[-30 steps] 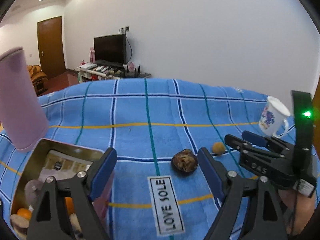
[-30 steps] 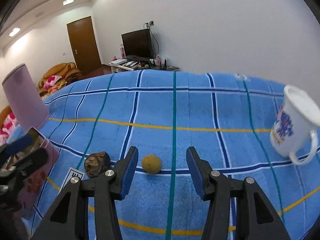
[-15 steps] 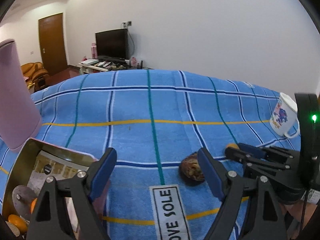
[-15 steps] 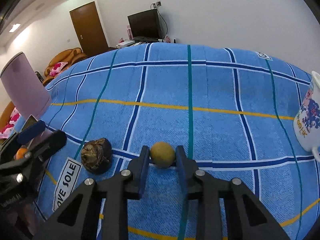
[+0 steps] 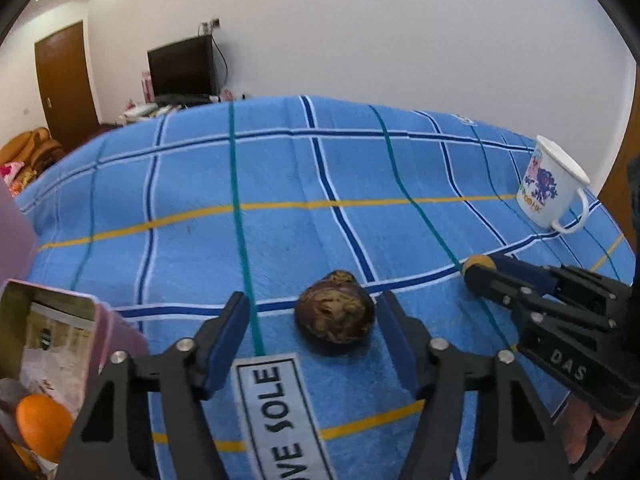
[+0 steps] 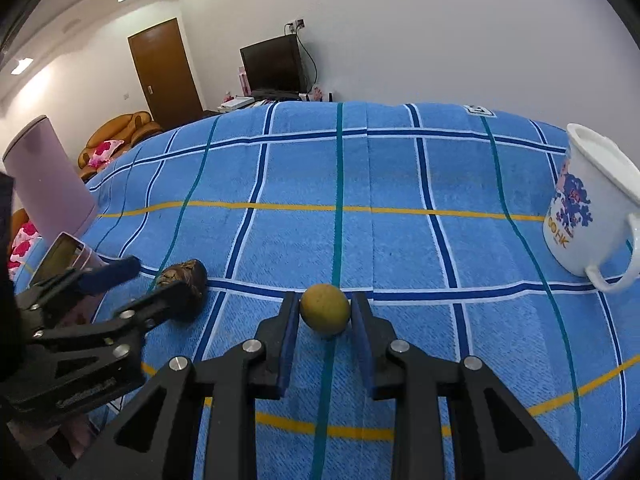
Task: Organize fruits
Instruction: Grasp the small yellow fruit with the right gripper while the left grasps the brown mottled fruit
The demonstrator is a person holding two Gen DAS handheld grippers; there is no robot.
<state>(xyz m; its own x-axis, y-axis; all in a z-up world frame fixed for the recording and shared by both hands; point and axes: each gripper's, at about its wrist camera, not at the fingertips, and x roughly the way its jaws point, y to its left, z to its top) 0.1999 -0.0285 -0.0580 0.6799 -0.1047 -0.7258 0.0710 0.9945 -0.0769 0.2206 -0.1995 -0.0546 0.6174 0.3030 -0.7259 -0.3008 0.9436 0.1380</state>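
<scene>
A dark brown wrinkled fruit [image 5: 336, 318] lies on the blue checked cloth [image 5: 280, 184]. It sits between the fingers of my left gripper [image 5: 312, 320], nearer the right-hand finger. The jaws are closing and a gap still shows on the fruit's left side. From the right wrist view, the left gripper [image 6: 160, 280] reaches around the same dark fruit [image 6: 188, 280]. My right gripper [image 6: 325, 314] is shut on a small round yellow-brown fruit [image 6: 325, 308] resting on the cloth. In the left wrist view, the right gripper [image 5: 480, 274] holds that small fruit [image 5: 478, 261] at its tips.
An open metal tin [image 5: 52, 292] with an orange [image 5: 40, 428] inside stands at the near left. A tall pink cylinder [image 6: 48, 184] stands behind it. A white printed mug [image 6: 588, 208] sits at the right edge. A "LOVE SOLE" label [image 5: 276, 400] is sewn on the cloth.
The right gripper's jaws closed onto the small yellow-brown fruit. The left gripper moved forward and down until the dark fruit came between its fingers, and its jaws have narrowed.
</scene>
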